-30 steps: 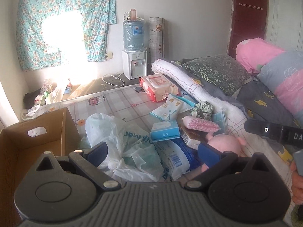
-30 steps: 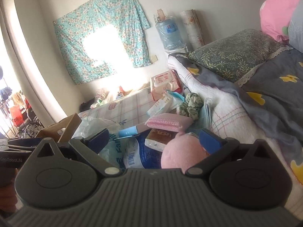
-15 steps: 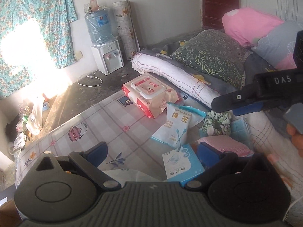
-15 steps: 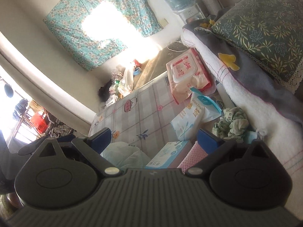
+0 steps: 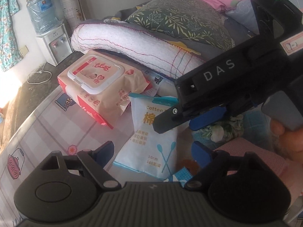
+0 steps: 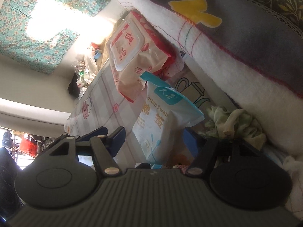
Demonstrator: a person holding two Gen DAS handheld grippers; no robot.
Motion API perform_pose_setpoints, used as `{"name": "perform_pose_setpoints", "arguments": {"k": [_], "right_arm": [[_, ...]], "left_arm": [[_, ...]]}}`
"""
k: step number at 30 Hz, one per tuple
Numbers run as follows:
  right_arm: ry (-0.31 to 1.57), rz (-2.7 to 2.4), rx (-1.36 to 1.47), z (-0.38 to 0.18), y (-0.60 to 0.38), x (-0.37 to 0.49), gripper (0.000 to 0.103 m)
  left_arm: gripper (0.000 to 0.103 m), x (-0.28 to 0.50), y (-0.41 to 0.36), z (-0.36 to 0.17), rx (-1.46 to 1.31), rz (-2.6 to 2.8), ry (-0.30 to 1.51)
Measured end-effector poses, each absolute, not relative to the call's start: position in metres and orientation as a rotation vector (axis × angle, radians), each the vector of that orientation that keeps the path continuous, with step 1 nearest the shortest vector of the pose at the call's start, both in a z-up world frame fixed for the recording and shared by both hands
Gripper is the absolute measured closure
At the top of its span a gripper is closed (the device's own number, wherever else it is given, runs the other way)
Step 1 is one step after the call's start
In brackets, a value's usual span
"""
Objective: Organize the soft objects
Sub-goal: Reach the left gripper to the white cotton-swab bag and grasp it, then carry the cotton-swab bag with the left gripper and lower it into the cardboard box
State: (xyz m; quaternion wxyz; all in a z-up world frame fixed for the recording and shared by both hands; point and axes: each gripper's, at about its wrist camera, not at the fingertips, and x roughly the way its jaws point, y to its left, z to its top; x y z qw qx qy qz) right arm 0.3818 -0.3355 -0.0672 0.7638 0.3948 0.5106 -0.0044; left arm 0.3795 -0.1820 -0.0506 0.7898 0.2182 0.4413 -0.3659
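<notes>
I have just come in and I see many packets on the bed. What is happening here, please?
A person holds a gripper in each hand and brings both down over the cotton swab bag, which lies beside the wet wipes pack. The left gripper and the right gripper have the bag between their jaws, which have just been closing but do not press it yet. Nothing is lifted.

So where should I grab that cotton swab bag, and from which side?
Probably across the middle of the cotton swab bag, coming down from above. It lies flat on the table, its long side edges clear, its top end against the wipes pack, so a pinch across its narrow width should fit.
</notes>
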Motion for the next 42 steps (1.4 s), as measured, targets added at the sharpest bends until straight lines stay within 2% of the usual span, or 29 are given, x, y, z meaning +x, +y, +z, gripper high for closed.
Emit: {"name": "perform_pose_setpoints", "arguments": {"k": [6,7,10,12,17,21,29,36,42], "right_arm": [[1.127,-0.021,0.906,-0.087,-0.337,0.401,0.037],[1.134,-0.021,0.910,-0.090,-0.335,0.403,0.038],[1.154,-0.025,0.934,-0.099,-0.334,0.408,0.046],[1.153,-0.024,0.969,-0.108,-0.335,0.410,0.055],[1.121,-0.025,1.014,-0.118,-0.338,0.408,0.064],[1.086,0.000,1.037,-0.117,-0.340,0.406,0.071],[1.006,0.050,1.039,-0.091,-0.327,0.410,0.074],[0.917,0.141,0.982,-0.032,-0.297,0.405,0.075],[0.871,0.280,0.909,0.024,-0.258,0.371,0.075]], "left_arm": [[0.014,0.394,-0.197,-0.075,0.493,-0.787,0.994],[0.017,0.396,-0.199,-0.079,0.495,-0.782,0.998],[0.030,0.400,-0.204,-0.087,0.508,-0.762,1.012],[0.030,0.399,-0.205,-0.090,0.508,-0.759,1.006],[0.042,0.395,-0.208,-0.090,0.526,-0.745,0.980],[0.046,0.395,-0.207,-0.079,0.515,-0.740,0.965],[0.049,0.378,-0.197,-0.039,0.506,-0.714,0.902],[0.049,0.349,-0.172,0.028,0.468,-0.665,0.812],[0.049,0.299,-0.115,0.083,0.425,-0.553,0.757]]}}
